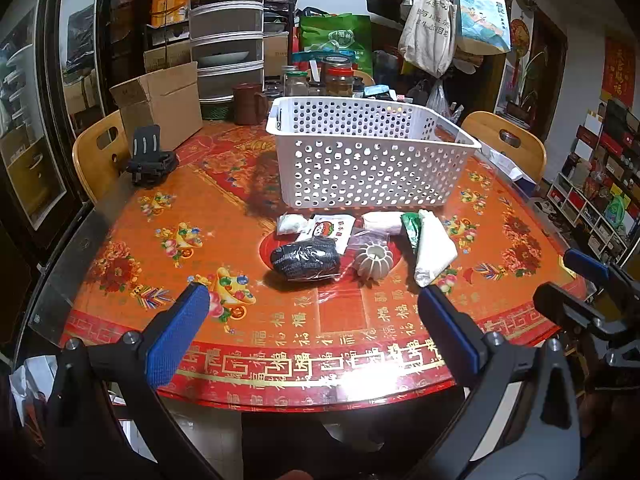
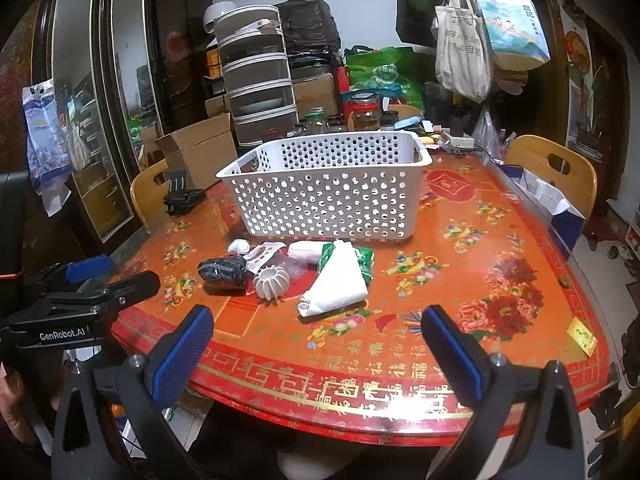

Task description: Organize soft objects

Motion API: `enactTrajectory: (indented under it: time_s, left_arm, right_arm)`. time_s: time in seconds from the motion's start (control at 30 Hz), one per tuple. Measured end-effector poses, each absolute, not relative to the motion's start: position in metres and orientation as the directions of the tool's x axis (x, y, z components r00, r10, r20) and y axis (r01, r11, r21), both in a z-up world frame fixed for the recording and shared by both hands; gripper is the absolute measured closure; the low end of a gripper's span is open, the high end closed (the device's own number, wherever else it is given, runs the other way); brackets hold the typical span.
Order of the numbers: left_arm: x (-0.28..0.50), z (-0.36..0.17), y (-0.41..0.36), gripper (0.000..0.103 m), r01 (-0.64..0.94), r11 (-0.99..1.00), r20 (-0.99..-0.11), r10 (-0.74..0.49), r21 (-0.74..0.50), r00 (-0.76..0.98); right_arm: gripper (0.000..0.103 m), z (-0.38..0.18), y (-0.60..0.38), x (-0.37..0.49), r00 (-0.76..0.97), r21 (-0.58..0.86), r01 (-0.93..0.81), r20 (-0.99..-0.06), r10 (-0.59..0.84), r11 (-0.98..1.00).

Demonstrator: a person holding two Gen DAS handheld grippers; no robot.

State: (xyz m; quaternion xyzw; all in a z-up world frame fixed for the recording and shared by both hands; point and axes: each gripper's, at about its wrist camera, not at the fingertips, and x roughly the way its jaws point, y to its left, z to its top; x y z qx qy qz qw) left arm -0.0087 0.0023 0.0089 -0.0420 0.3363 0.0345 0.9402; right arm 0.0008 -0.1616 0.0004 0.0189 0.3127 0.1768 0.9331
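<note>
My left tongs [image 1: 312, 336] and right tongs [image 2: 318, 346] both gape, empty, at table's [image 2: 500, 240] near edge. Soft items lie ahead before basket [image 2: 328, 196]; black bundle [image 1: 306, 259], long axis crosswise, nearer left; white pouch [image 2: 336, 284] nearer right.

**Clutter behind and around the red patterned surface**

An open brown cardboard box [image 1: 164, 100] is seen at the far left of the surface [image 1: 240, 312], a black phone stand [image 1: 150, 158] beside it. Glass jars [image 2: 364, 112] are grouped behind. Canvas tote bags [image 1: 430, 32] are hung above.
</note>
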Motion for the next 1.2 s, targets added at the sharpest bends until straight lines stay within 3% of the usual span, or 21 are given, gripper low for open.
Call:
enactTrajectory:
  time_s: [1.2]
  left_arm:
    - [-0.0094,0.0093,0.0025,0.0,-0.093,0.994,-0.635,0.037,-0.055,0.772]
  right_arm:
    - [0.0,-0.0017,-0.1619,0.0018,0.737,0.147,-0.322,-0.581,0.345,0.935]
